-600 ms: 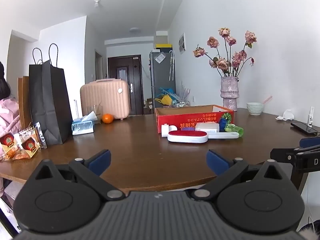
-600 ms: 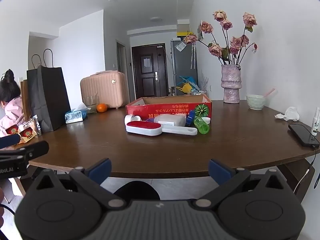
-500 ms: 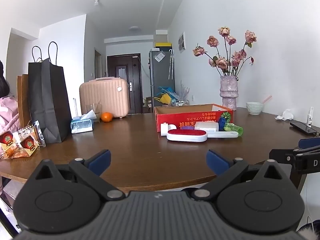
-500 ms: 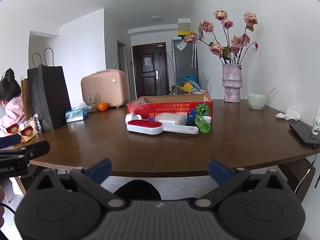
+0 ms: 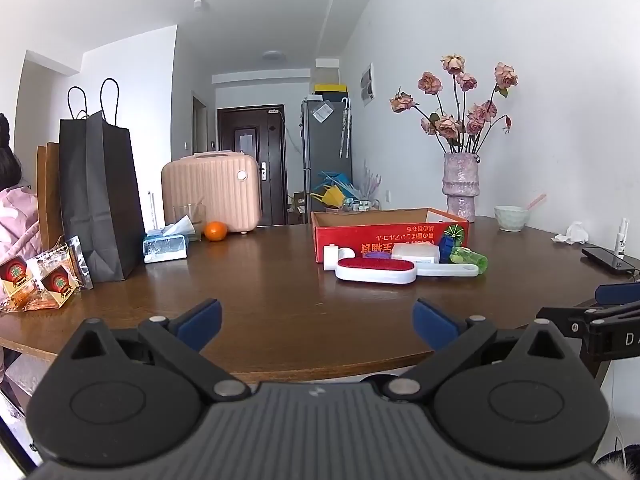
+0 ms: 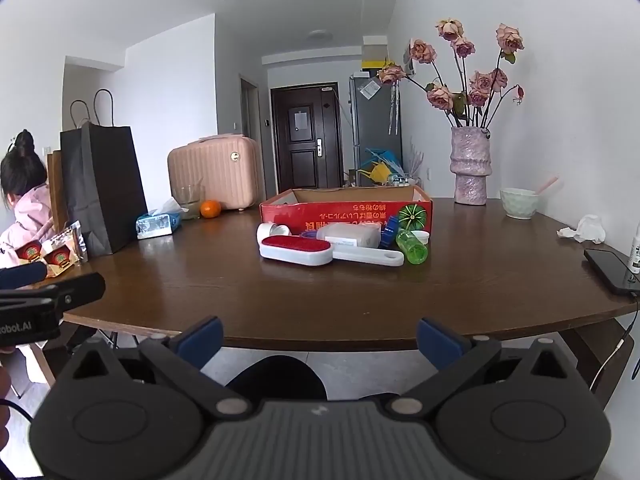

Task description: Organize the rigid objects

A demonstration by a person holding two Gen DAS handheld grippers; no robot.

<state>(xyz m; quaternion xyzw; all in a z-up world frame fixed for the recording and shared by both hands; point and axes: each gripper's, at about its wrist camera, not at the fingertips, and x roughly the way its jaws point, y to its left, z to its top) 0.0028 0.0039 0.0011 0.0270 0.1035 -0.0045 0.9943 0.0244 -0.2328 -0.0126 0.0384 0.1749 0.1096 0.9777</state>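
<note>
1. The brown table (image 5: 248, 300) fills the space ahead of you, and everything you have to sort lies past its middle, towards the right.
2. The red cardboard box (image 5: 390, 228) stands open-topped on the table, with the loose items gathered against its front wall.
3. Your left gripper (image 5: 317, 322) hovers above the near table edge, fingers spread wide with nothing between them.
4. Your right gripper (image 6: 319, 342) hangs just off the near edge, over the floor, likewise spread wide and empty.
5. The lint brush (image 6: 297, 251), white with a red pad, lies flat nearest you, its long handle pointing right.
6. The white bottle (image 6: 349, 236) lies on its side just behind the brush, against the box.
7. The green bottle (image 6: 412, 247) lies at the right end of the group, beside the handle's tip.
8. The small white jar (image 6: 267, 232) stands at the left end, just behind the brush.
</note>
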